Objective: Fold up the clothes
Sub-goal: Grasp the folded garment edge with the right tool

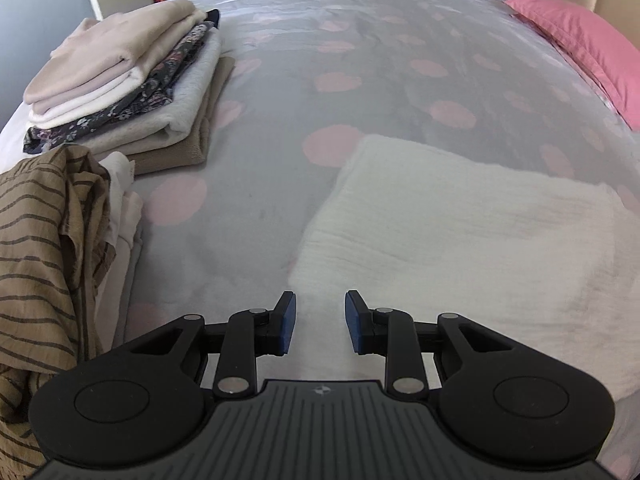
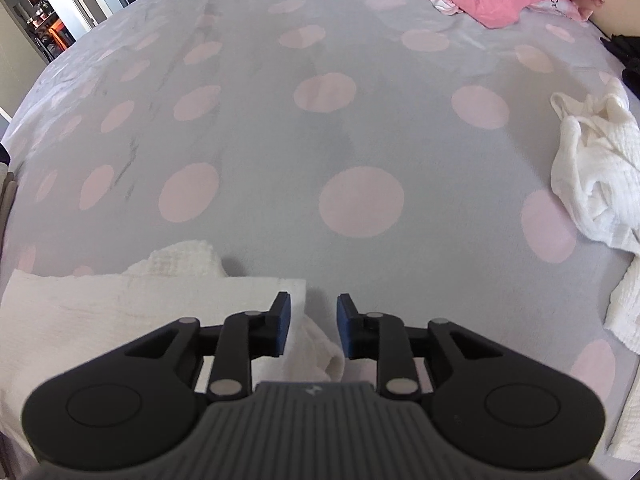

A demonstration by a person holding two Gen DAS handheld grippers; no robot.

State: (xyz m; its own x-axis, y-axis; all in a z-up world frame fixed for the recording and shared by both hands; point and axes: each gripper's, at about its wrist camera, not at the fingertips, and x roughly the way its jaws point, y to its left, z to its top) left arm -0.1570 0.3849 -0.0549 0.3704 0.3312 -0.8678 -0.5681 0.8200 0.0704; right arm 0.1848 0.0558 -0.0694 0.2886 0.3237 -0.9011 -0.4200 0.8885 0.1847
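A folded white crinkled garment [image 1: 464, 232] lies flat on the grey bedspread with pink dots [image 1: 360, 60]. My left gripper [image 1: 320, 320] hovers open over the garment's near left corner, nothing between its blue pads. In the right wrist view the same white garment [image 2: 132, 308] lies at the lower left, and my right gripper [image 2: 312, 326] stands open over its right edge, where a fold of the cloth sticks out below the fingers. A crumpled white garment [image 2: 596, 176] lies unfolded at the right.
A stack of folded clothes [image 1: 132, 80] sits at the left of the bed. A brown striped garment [image 1: 44, 264] is heaped on pale clothes at the near left. A pink pillow [image 1: 584, 48] lies at the far right; furniture stands beyond the bed.
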